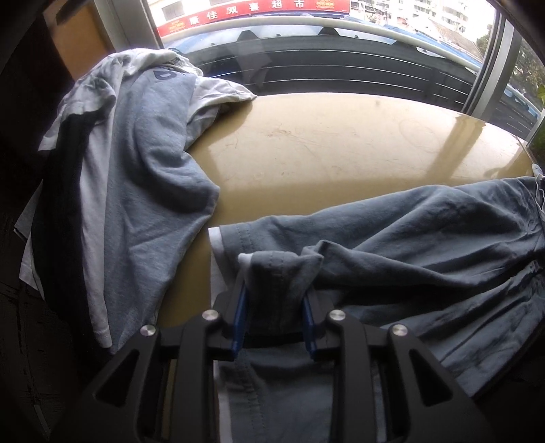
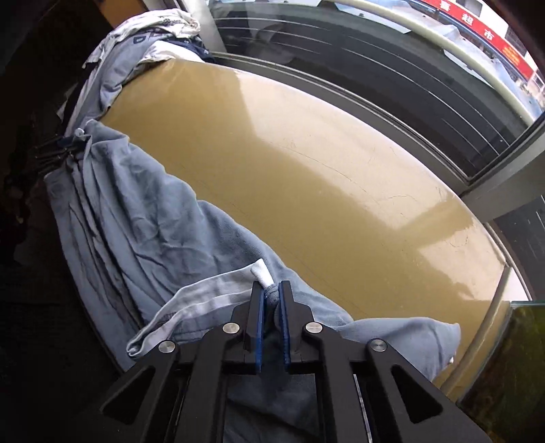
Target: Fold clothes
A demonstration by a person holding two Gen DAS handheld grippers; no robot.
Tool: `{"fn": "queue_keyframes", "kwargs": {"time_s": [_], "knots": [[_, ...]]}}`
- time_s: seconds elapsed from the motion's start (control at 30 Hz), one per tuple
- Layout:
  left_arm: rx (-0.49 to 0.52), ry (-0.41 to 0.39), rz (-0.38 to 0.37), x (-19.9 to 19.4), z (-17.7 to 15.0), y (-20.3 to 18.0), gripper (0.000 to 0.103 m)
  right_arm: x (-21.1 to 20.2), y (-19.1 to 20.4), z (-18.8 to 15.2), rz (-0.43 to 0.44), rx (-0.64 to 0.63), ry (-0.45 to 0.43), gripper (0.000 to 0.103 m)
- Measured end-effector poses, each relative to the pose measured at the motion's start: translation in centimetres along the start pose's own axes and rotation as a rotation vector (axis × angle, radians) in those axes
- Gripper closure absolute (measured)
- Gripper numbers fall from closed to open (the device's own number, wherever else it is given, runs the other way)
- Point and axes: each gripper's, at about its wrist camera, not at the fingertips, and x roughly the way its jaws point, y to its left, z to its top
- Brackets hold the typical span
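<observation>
Currently both grippers are on the same garment at the near table edge. Left gripper point(image 1: 275, 289): jaws part-way apart with a bunched hem of the blue-grey cotton shorts point(image 1: 408, 245) filling the gap between the blue pads, so it reads as clamped on the hem. Right gripper point(image 2: 271, 300): jaws nearly together, pinching the waistband end of the same shorts point(image 2: 143, 231), right where the white drawstring tip point(image 2: 261, 271) pokes out.

The shorts lie stretched along the near edge of the glossy tan round table point(image 1: 340, 150), crumpled, part of the fabric hanging over the rim toward the camera. No clean crease visible yet, so I'd judge the fold on this piece as only just starting: grasp made, spread or fold-over not yet done.

Further out, left side of the table: an unfolded heap of clothes point(image 1: 136, 153), with a grey t-shirt carrying navy lettering on top and white and dark pieces under it, draped over the rim. No folded stack in view, so most of the task is left.

Beyond the table: window with railing point(image 1: 340, 58), red shop sign point(image 1: 252, 13) outside.
</observation>
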Motion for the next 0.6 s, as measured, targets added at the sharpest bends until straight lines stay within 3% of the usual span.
{"fn": "queue_keyframes", "kwargs": {"time_s": [0.13, 0.23, 0.43, 0.53, 0.6], "knots": [[-0.01, 0.003, 0.012, 0.2, 0.2, -0.1, 0.075, -4.3, 1.6, -3.6, 0.023, -0.015, -0.115, 0.094], [-0.011, 0.008, 0.014, 0.4, 0.2, -0.2, 0.076, -5.5, 2.7, -6.8, -0.031, -0.015, -0.16, 0.094], [-0.024, 0.011, 0.004, 0.1, 0.5, 0.5, 0.074, -4.0, 5.4, -13.3, 0.075, -0.053, -0.081, 0.094], [0.002, 0.019, 0.014, 0.1, 0.5, 0.1, 0.075, -2.9, 6.6, -16.6, -0.006, -0.071, 0.024, 0.094], [0.016, 0.02, 0.035, 0.1, 0.5, -0.2, 0.075, -3.1, 6.3, -17.7, 0.001, -0.039, 0.058, 0.093]]}}
